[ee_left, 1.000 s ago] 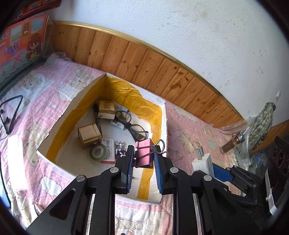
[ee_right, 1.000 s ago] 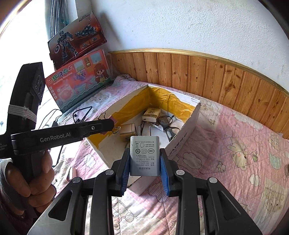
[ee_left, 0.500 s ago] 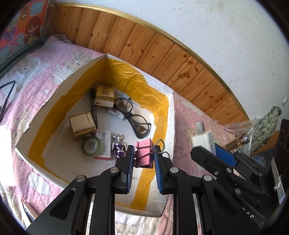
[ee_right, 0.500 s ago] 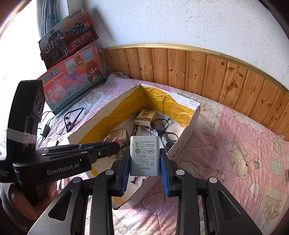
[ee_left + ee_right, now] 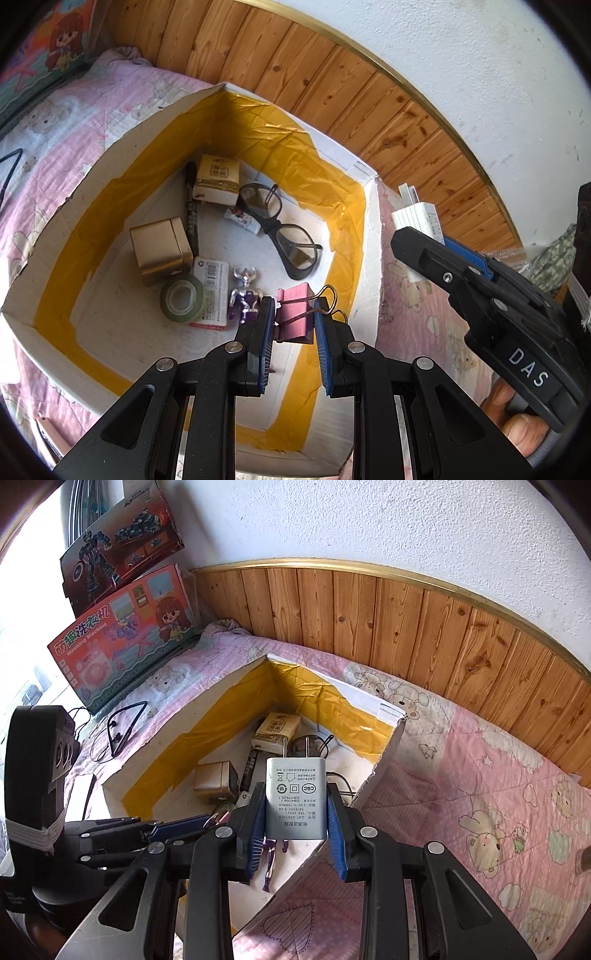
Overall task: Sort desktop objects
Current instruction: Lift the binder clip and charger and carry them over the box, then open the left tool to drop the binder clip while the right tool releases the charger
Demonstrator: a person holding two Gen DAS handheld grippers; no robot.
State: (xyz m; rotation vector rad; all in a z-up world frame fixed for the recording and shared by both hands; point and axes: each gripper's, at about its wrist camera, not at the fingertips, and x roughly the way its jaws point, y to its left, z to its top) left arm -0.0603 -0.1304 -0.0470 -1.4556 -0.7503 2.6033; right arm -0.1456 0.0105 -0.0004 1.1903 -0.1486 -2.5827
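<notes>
My left gripper is shut on a pink binder clip and holds it over the near right part of an open cardboard box lined with yellow tape. My right gripper is shut on a white USB charger plug, prongs pointing forward, above the box's right wall. The charger also shows in the left wrist view, beside the box's far right corner. In the box lie glasses, a gold box, a tape roll, a small figurine and a tissue pack.
The box rests on a pink patterned bedspread against a wood-panelled wall. Two toy boxes lean at the far left. A black neckband earphone and cables lie left of the box.
Both grippers have moved forward and closer over the box, each still holding its object. The right gripper with the charger now stands beside the box's right wall.
</notes>
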